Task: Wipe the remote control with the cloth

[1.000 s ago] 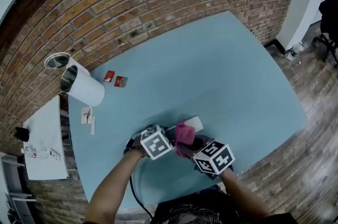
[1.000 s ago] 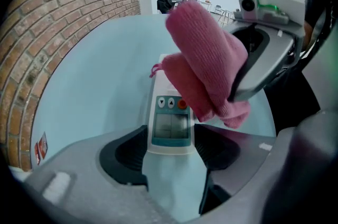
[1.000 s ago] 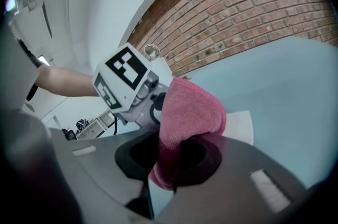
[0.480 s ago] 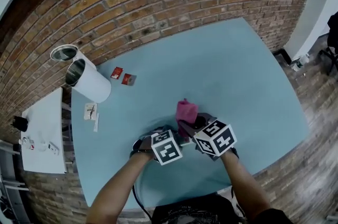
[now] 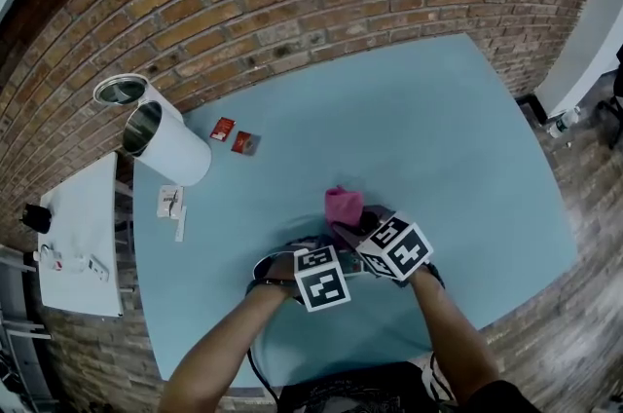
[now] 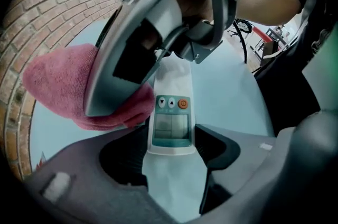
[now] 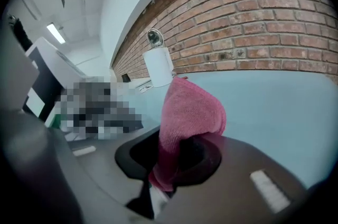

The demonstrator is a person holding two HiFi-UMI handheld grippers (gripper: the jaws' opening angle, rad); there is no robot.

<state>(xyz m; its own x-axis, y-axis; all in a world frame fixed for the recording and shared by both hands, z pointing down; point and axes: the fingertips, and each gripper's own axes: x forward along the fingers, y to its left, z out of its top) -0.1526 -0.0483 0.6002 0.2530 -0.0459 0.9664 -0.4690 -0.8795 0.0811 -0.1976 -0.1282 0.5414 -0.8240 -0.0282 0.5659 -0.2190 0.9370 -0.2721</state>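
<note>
Our left gripper (image 6: 171,160) points down at the table (image 5: 438,138) with the remote (image 6: 170,121) between its jaws. They press its two sides, though they have just eased a little wider. Our right gripper (image 7: 169,165) is clamped on the pink cloth (image 7: 191,106), whose fold lies against the remote beside its buttons.

Remote control (image 6: 170,122): white, grey display, orange button; lies on blue table (image 5: 438,129).
Cloth (image 7: 190,112): pink, bunched, touching the remote beside its buttons.
</note>
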